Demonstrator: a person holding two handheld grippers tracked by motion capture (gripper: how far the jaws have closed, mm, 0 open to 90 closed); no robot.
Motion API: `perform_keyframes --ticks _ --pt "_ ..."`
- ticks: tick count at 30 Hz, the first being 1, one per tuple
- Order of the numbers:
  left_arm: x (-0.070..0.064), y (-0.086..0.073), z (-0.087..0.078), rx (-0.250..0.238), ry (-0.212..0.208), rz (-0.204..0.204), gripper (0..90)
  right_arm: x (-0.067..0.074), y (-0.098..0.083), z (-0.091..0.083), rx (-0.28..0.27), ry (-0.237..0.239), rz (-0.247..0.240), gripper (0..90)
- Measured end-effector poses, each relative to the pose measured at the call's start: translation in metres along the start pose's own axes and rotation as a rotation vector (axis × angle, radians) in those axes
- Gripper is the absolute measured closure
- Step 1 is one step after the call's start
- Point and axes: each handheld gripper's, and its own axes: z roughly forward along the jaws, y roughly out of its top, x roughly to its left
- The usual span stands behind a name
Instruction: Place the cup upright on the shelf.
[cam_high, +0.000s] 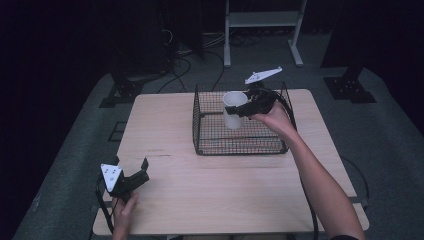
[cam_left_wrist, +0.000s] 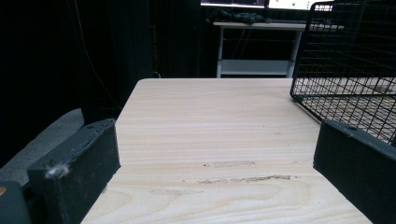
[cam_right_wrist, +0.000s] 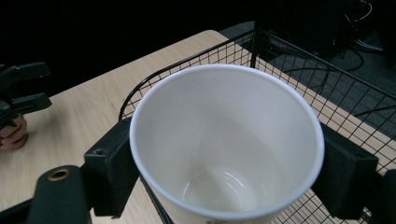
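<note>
White cup (cam_right_wrist: 226, 144) clamped at its sides between the two black jaws of the right gripper (cam_high: 246, 107), mouth up and empty inside, held upright over the wire basket (cam_high: 210, 142). Nearest the person, left gripper (cam_high: 141, 172) rested low at the near left part of the table (cam_high: 210, 185), jaws spread wide with nothing between them, bare wood visible across the gap in the left gripper view. Left hand (cam_high: 124, 210) wrapped around its handle, grey three-cornered plate (cam_high: 111, 173) on top. Faint scuff marks (cam_left_wrist: 243, 178) streaked across the wood just ahead of those jaws. Farther on, basket stood on the far right part of the table, well apart from the left gripper, its black mesh corner seen at the right of the left gripper view. Right hand (cam_high: 275, 117) reached in over the basket's right wall, forearm stretched across the table's right side. Cup seen within the basket's outline in the high view; whether its base touched the mesh floor could not be told. Beyond the table, a white frame (cam_high: 262, 25) and loose cables (cam_high: 185, 62) lay on the dark floor.
</note>
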Motion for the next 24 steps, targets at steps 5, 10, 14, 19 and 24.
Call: perform_keyframes --ticks 5,10,14,19,24 --pt "0.0 0.0 0.0 0.0 -0.001 -0.001 0.0 -0.003 0.004 0.004 -0.002 -0.006 0.005 18.8" --pt "0.0 0.0 0.0 -0.001 -0.001 0.0 0.0 -0.008 0.003 0.011 -0.002 0.001 0.022 18.8" --pt "0.0 0.0 0.0 -0.001 -0.001 0.0 0.0 -0.012 0.0 0.019 0.013 -0.005 0.028 18.8" --pt "0.0 0.0 0.0 -0.002 -0.001 0.0 0.0 -0.018 -0.004 0.031 0.036 -0.008 0.042 18.8" --pt "0.0 0.0 0.0 -0.003 -0.003 0.0 0.0 -0.023 -0.008 0.039 0.05 -0.009 0.05 18.8"
